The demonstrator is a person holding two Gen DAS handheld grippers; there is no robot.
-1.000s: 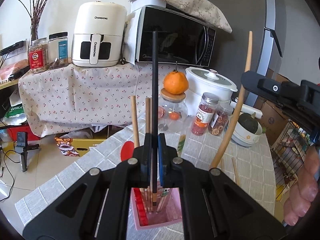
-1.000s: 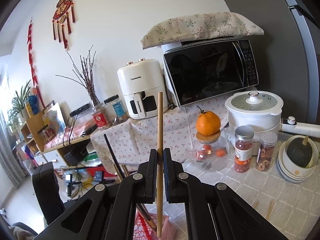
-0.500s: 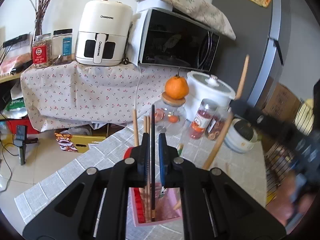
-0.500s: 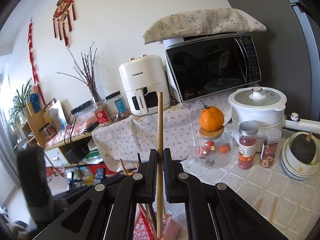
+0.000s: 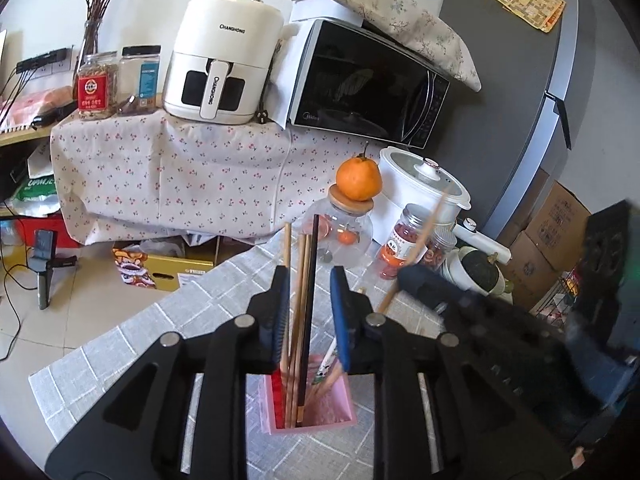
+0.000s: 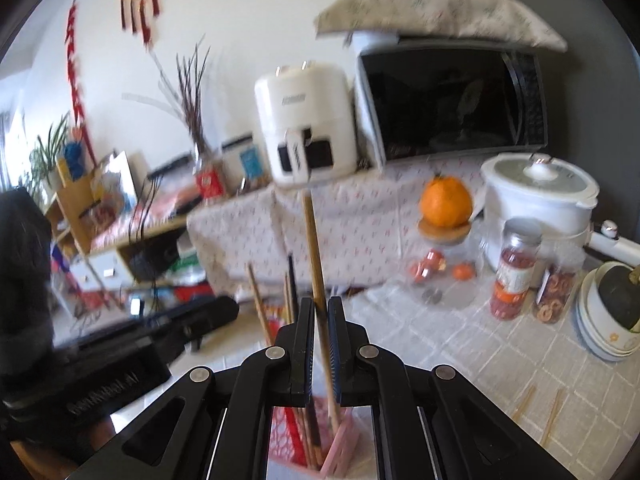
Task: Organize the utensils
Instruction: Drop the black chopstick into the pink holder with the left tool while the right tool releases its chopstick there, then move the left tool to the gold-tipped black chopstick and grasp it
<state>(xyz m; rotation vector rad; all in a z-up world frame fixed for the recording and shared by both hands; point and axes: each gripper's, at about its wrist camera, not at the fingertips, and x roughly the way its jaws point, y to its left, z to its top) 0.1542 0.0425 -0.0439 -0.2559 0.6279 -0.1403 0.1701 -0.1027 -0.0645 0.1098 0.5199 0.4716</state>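
Table (image 5: 132, 344), covered by a grey grid-patterned cloth: the surface on which all listed items are set. Pink holder (image 5: 320, 420), square and open-topped, placed at the near edge of the table; several wooden chopsticks (image 5: 294, 320) and one black chopstick (image 5: 310, 304) are stood upright in it. Left gripper (image 5: 308, 312): blue-padded jaws, just opened and spread either side of the black chopstick, which is touched by neither pad and is left resting in the holder. Right gripper (image 6: 319, 344): jaws pressed together on a single wooden chopstick (image 6: 314, 264), held near-upright with its lower end inside the pink holder (image 6: 340, 440). Two loose chopsticks (image 6: 540, 408) are laid on the cloth to the right, well apart from the holder.
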